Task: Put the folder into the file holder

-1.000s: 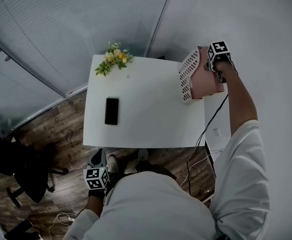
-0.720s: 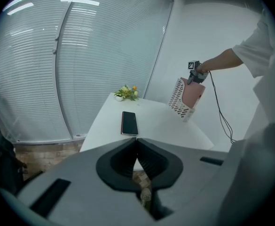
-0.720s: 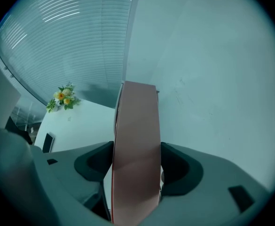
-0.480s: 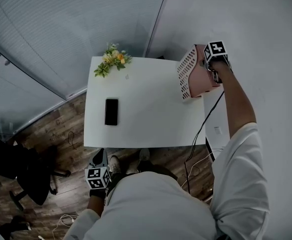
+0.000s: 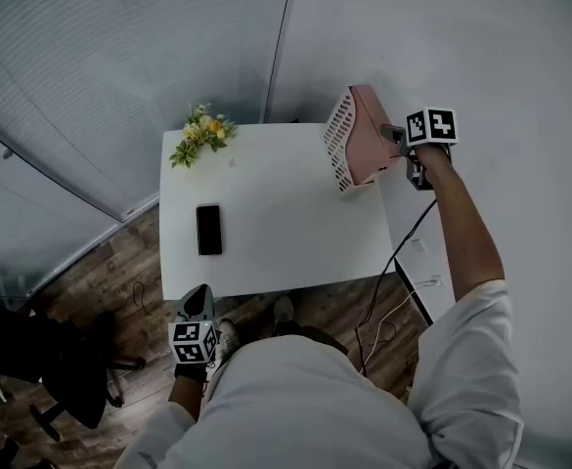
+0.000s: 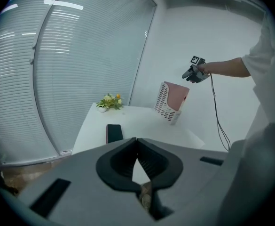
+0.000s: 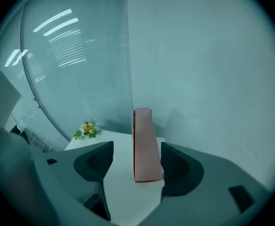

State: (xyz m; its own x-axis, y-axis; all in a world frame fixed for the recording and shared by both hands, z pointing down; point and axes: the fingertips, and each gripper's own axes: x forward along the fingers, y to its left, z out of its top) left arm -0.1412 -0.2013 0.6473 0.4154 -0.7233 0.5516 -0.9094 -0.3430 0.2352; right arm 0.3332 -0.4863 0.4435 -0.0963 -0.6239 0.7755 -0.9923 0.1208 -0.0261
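The pink folder [image 5: 371,145] stood in the white file holder [image 5: 337,154], which had lots of little holes in its side. The file holder sat at the far right corner of the white surface [image 5: 276,223], close to the wall [image 5: 481,47]. The folder leaned a bit, and its top stuck out above the holder. The right tool [image 5: 395,137] was held up in the air just beside the folder, on the wall side. Its two jaws were spread wide and pinched nothing. From the right tool's own camera, the folder showed edge-on in the gap between the jaws, further off, and neither jaw pressed on it. A black cable [image 5: 404,244] hung down from that tool. The left tool [image 5: 199,299] was held low, near the person's body and off the near edge of the surface, above the wooden floor [image 5: 119,272]. Its jaws were pressed together with nothing in them. A black phone [image 5: 208,230] lay flat near the left side of the surface. A small bunch of yellow flowers [image 5: 199,131] sat at the far left corner, well apart from the file holder.
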